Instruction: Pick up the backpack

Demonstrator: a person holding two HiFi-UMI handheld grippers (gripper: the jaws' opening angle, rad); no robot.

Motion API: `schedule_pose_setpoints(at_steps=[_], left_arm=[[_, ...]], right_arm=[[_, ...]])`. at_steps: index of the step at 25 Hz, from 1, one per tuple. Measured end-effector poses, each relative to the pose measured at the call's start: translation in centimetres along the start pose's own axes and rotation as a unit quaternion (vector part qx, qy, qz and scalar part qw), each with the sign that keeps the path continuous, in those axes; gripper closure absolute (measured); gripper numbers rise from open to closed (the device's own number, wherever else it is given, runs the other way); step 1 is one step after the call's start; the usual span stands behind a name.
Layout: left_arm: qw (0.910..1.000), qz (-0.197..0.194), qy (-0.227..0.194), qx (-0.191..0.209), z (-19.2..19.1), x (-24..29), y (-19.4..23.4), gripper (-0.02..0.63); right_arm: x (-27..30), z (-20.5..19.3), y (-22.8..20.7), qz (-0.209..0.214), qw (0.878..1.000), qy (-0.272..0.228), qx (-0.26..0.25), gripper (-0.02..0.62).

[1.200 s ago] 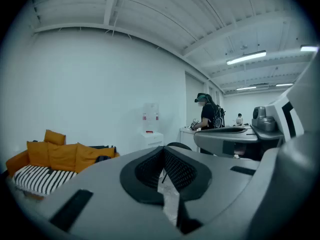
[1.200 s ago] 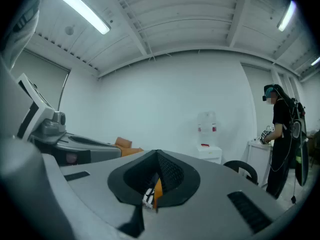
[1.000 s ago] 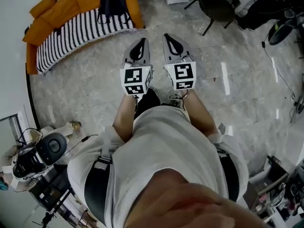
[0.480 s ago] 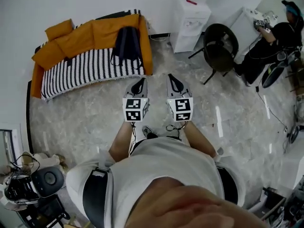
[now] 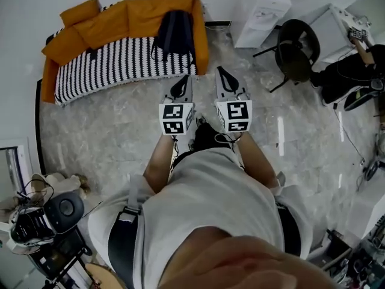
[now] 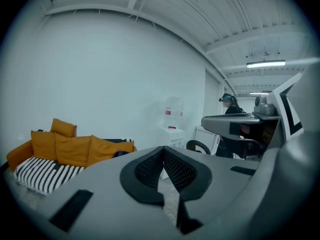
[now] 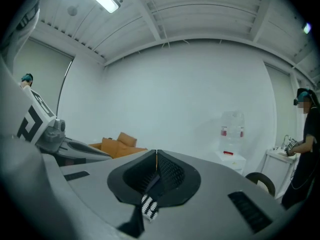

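Observation:
A dark backpack [image 5: 174, 40] leans upright against the back cushions of an orange sofa [image 5: 114, 23] with a striped black-and-white seat, at the top of the head view. Both grippers are held side by side in front of the person's body, pointing toward the sofa and still well short of it. My left gripper [image 5: 184, 80] is shut with nothing in it, its pads [image 6: 150, 168] meeting. My right gripper [image 5: 221, 72] is also shut and empty, its pads [image 7: 169, 173] together. In the left gripper view the backpack [image 6: 120, 154] is a small dark shape on the sofa [image 6: 70, 151].
A white water dispenser [image 5: 264, 5] stands against the wall right of the sofa. A black chair [image 5: 296, 48] and a seated person [image 5: 352, 71] at a white desk are at the right. Camera gear [image 5: 42, 217] sits at the lower left. The floor is grey marble.
The person has walked across the floor toward the sofa, which has come fully into view with the backpack nearer the grippers. Both grippers stayed shut and side by side.

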State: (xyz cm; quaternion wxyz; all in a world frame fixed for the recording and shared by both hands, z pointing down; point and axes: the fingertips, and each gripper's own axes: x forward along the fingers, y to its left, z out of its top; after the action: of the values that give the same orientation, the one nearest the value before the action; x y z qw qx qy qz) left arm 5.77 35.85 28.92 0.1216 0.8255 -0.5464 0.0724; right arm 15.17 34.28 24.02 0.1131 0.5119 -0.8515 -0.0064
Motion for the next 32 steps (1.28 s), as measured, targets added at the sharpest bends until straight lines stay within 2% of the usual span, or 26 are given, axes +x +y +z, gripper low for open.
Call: schedule_pose_setpoints(at_steps=[6,10,16,24,32], left_arm=[[0.9998,0.010,0.018,-0.001,-1.7,3.3,3.6,0.594],[0.9995,0.015,0.028,0.000,-1.1,6.5,7.5,0.594],[0.9981,0.031,0.052,-0.012,-0.5,13.8,12.3,0.594],[0.9946,0.020,0.102,-0.004,-0.3,23.1,16.2,0.594],[0.9908,0.040,0.129,-0.012,-1.3,28.5,20.8,0.594]], right_arm=[[5.1,-2.6,1.1,0.019,1.000,0.018,0.007,0.557],[10.4,-2.9,0.7,0.026,0.999,0.027,0.014,0.555],[18.7,-3.4,-2.0,0.043,0.998,0.042,0.036,0.557],[28.8,-5.1,-5.4,0.052,0.994,0.070,0.063,0.555],[35.2,-7.8,-7.2,0.064,0.990,0.109,0.061,0.555]])
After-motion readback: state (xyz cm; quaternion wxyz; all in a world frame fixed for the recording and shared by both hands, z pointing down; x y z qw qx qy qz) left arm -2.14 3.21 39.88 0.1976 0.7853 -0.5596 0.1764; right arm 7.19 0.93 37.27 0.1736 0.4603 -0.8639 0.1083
